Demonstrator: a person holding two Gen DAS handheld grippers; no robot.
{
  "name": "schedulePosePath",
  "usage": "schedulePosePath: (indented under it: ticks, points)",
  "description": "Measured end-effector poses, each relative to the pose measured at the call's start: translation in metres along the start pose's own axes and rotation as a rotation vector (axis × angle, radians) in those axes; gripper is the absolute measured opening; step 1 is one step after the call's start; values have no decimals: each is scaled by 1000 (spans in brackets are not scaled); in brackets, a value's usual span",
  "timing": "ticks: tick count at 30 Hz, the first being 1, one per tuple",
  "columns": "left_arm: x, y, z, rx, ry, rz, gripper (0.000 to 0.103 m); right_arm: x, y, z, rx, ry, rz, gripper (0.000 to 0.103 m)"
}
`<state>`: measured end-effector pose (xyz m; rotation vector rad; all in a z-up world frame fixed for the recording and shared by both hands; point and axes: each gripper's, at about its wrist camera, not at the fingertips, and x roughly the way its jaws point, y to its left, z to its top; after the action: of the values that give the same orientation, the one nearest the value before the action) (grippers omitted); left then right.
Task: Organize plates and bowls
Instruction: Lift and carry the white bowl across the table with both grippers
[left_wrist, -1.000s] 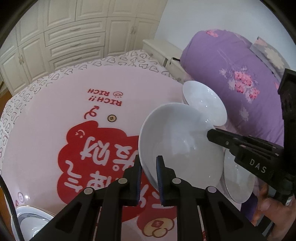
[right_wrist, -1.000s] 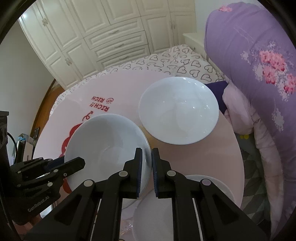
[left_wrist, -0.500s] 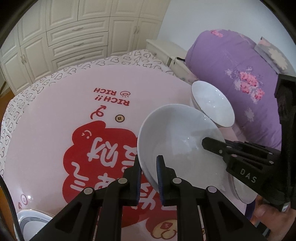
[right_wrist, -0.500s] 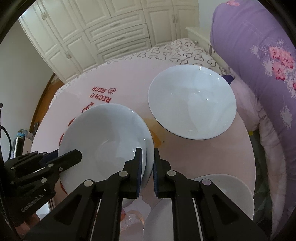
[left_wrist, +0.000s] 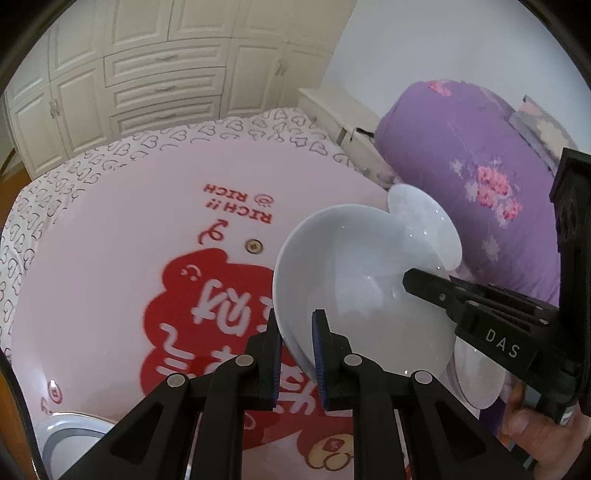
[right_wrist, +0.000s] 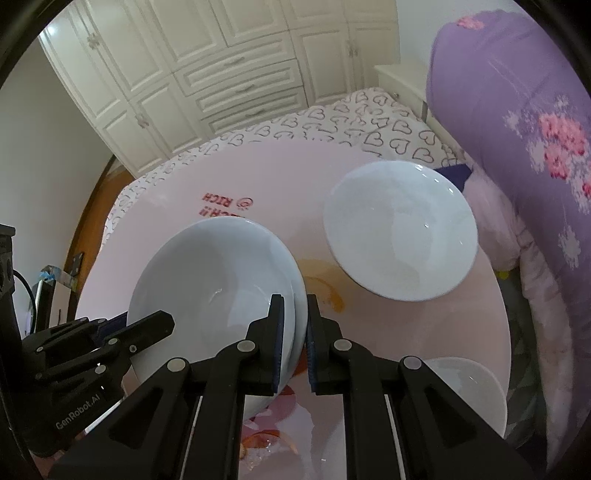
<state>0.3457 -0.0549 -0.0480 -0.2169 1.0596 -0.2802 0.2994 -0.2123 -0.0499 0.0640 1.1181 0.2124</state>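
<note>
A large white bowl (left_wrist: 354, 280) is held in the air over the round pink table (left_wrist: 122, 236), gripped from both sides. My left gripper (left_wrist: 295, 332) is shut on its near rim. My right gripper (right_wrist: 293, 321) is shut on the opposite rim; the bowl also shows in the right wrist view (right_wrist: 207, 291). A second white bowl (right_wrist: 400, 232) sits on the table's far right, also in the left wrist view (left_wrist: 424, 225). A white plate (right_wrist: 469, 387) lies at the near right edge.
A grey-rimmed plate (left_wrist: 70, 439) lies at the table's near left edge. A purple flowered quilt (left_wrist: 480, 192) is bundled right of the table. White cabinets (right_wrist: 236, 62) stand behind. A heart-print cloth (left_wrist: 110, 155) covers the far side.
Both grippers have lifted the large bowl together and carried it up and slightly toward the second bowl. The second bowl and plates have not moved.
</note>
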Motion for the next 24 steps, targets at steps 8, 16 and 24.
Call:
schedulePosePath:
  ticks: [8, 16, 24]
  points:
    - [-26, 26, 8, -32, -33, 23, 11, 1, 33, 15, -37, -10, 31, 11]
    - [-58, 64, 20, -72, -83, 76, 11, 11, 81, 34, -91, -16, 76, 11]
    - [-76, 102, 23, -109, -95, 122, 11, 29, 120, 51, -127, 1, 113, 11]
